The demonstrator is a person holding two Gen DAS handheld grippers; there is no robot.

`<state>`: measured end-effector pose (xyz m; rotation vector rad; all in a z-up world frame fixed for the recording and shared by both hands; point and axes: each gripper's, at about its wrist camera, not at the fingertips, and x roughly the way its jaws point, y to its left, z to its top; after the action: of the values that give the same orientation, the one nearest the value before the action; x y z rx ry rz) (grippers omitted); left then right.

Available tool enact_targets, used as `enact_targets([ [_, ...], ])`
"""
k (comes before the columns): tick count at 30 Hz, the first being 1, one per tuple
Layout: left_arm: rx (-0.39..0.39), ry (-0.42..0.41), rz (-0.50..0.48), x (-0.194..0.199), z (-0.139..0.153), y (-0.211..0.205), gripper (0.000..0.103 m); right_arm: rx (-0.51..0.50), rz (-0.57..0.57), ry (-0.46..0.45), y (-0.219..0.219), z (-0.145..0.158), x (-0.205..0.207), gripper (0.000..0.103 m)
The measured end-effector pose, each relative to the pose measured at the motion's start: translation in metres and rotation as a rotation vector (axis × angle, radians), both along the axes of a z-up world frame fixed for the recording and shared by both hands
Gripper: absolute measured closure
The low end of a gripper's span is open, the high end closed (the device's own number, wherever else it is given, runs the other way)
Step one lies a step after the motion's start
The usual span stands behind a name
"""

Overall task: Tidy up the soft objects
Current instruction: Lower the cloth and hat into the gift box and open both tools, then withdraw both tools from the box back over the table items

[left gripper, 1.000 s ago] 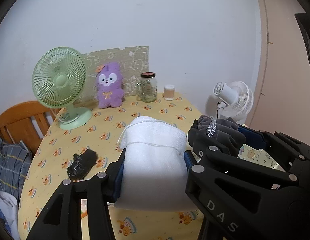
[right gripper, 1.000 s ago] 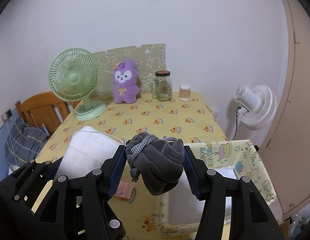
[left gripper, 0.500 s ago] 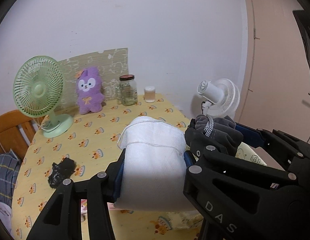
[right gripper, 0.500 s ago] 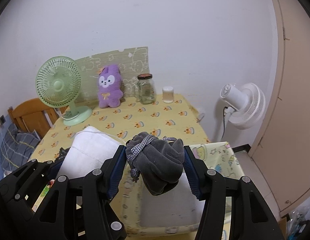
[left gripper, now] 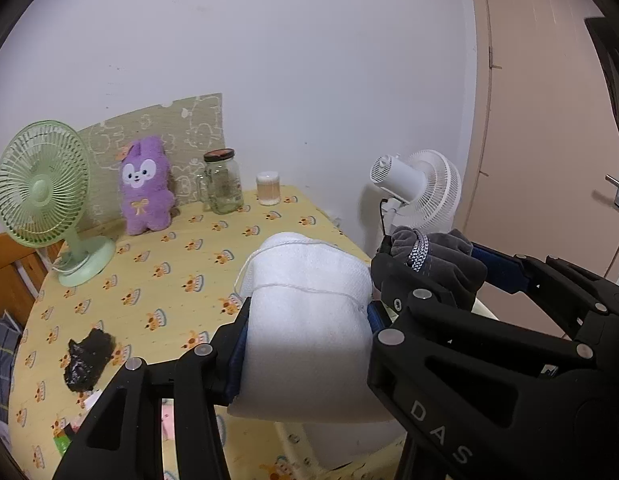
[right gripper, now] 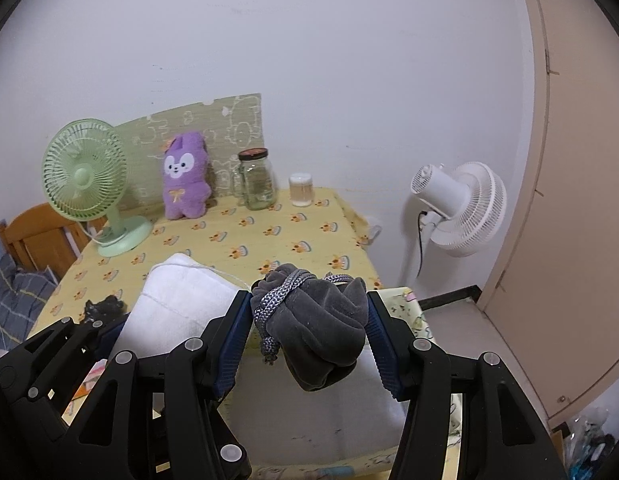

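My left gripper (left gripper: 305,344) is shut on a folded white towel (left gripper: 309,320), held above the table's right edge. My right gripper (right gripper: 309,332) is shut on a grey drawstring pouch (right gripper: 321,332) with a braided cord. Both hang over an open yellow fabric box (right gripper: 405,300) with a white inside (right gripper: 309,420) beside the table. The towel also shows at the left in the right wrist view (right gripper: 177,300), and the pouch at the right in the left wrist view (left gripper: 437,264). A purple plush rabbit (right gripper: 185,192) stands at the table's back.
A green desk fan (right gripper: 89,176), a glass jar (right gripper: 257,180) and a small white cup (right gripper: 300,189) stand at the back of the yellow tablecloth (right gripper: 245,240). A black crumpled item (left gripper: 87,360) lies at the left. A white floor fan (right gripper: 461,204) stands right, a wooden chair (right gripper: 37,236) left.
Both grippers have carried their loads rightward and back from the table, over the fabric box. The grips have not changed.
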<state>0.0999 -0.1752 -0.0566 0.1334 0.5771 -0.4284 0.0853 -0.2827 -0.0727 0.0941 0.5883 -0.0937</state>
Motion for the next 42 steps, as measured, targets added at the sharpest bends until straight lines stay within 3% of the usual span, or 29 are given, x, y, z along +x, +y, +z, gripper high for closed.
enact_targets([
  [12,0.052,0.083,-0.062,0.022,-0.024,-0.030,0.042,-0.001,-0.046,0.050,-0.027,-0.025,0.020,0.044],
  [18,0.089,0.145,-0.095,0.030,-0.034,-0.040,0.031,0.012,-0.047,0.080,-0.035,-0.039,0.030,0.044],
  [24,0.115,0.157,-0.082,0.031,-0.035,-0.043,0.016,0.045,-0.032,0.091,-0.039,-0.044,0.035,0.044],
  [27,0.131,0.162,-0.072,0.032,-0.035,-0.044,0.014,0.044,-0.042,0.095,-0.039,-0.045,0.035,0.040],
  [29,0.144,0.165,-0.060,0.033,-0.036,-0.045,0.014,0.042,-0.063,0.104,-0.039,-0.046,0.035,0.026],
  [31,0.147,0.163,-0.055,0.033,-0.036,-0.045,0.014,0.044,-0.077,0.105,-0.040,-0.046,0.035,0.020],
  [42,0.127,0.139,-0.064,0.021,-0.025,-0.036,0.014,0.051,-0.085,0.102,-0.036,-0.035,0.022,0.018],
])
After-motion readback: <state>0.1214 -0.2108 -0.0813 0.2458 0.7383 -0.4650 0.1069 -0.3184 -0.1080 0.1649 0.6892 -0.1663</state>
